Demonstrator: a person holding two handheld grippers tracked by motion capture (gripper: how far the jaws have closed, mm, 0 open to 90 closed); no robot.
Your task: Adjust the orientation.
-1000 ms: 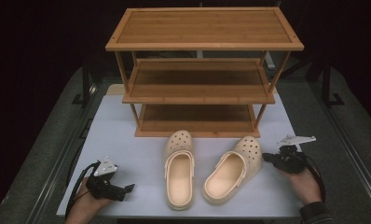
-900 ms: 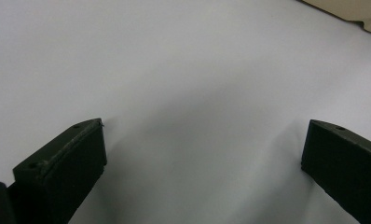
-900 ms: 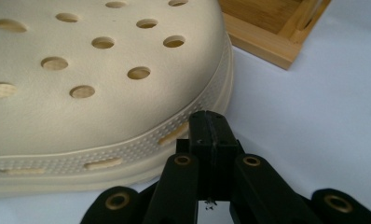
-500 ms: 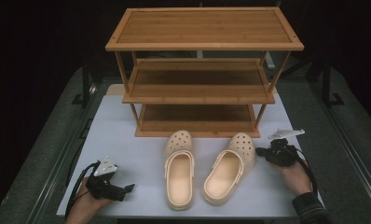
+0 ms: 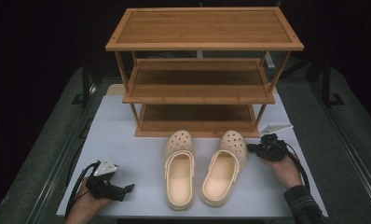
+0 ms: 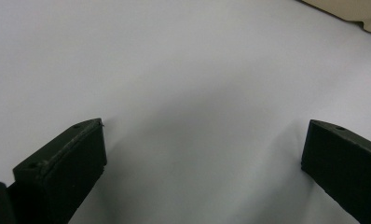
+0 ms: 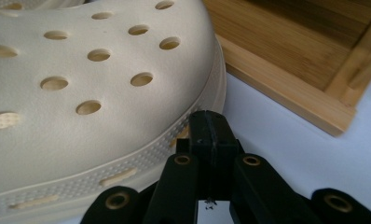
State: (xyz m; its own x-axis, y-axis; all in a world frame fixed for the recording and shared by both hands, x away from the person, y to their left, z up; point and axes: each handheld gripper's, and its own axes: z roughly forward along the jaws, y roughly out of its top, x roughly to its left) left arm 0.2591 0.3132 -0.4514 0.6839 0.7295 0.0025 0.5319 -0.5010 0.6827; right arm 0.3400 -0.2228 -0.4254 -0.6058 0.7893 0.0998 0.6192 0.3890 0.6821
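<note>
Our right gripper has its jaws pressed together with nothing between them, the tips right at the toe edge of the right clog. Our left gripper rests at the near left of the white table, jaws spread wide over bare surface. The left clog lies beside the right one, both just near of the wooden rack.

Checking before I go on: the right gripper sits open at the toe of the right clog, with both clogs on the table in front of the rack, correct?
Not quite. The right gripper is shut, jaws pressed together, as the right gripper view shows. It is at the toe of the right clog, and both clogs lie before the rack.
</note>
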